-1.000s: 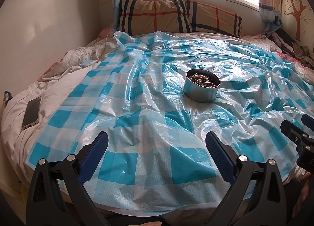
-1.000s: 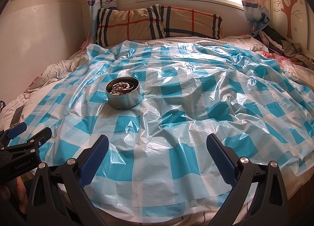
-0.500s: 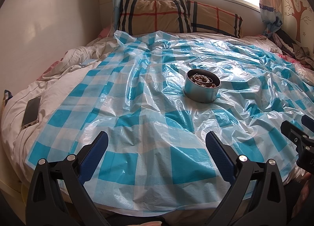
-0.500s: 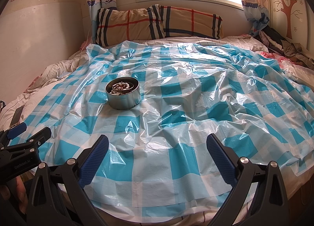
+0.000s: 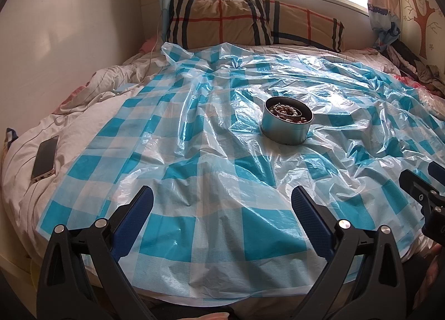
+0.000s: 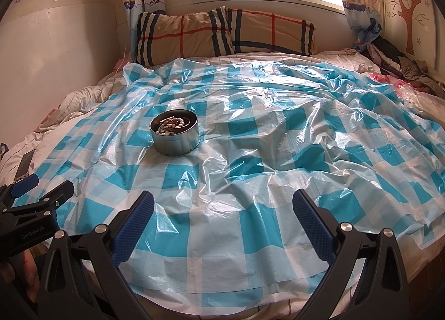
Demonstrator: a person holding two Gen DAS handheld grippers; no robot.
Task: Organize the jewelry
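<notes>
Left gripper [image 5: 222, 210] jaws wide apart, nothing between them, held low over the near edge of the blue-and-white checked plastic sheet [image 5: 211, 170] spread on the bed. Right gripper [image 6: 223, 210] same: fingers spread, empty, over the near sheet edge. Each gripper's body is cut off by the bottom of its own frame.

Round metal tin [image 5: 287, 124] stands upright on the sheet, mid-bed, well apart from both grippers; ahead-right in the left view, ahead-left in the right view [image 6: 174, 136]. Inside it, jewelry [image 6: 171, 125]: pale and brown beads, possibly a bangle curving round them, hard to separate at this size. Tin wall hides whatever lies lower in the pile.

In the right view the left gripper shows at the left edge, only partly in frame, with a bit of the person's hand [image 6: 26, 271] under it, mostly cut off. In the left view the right gripper pokes in at the right edge, tips only.

Phone [image 5: 44, 158] lies flat on the white bedding, left of the sheet; in the right view only a sliver shows. Plaid pillow [image 5: 250, 26] against the wall under the window. Clothes heap [image 6: 403, 68] at the far right corner, blurred by fisheye.
</notes>
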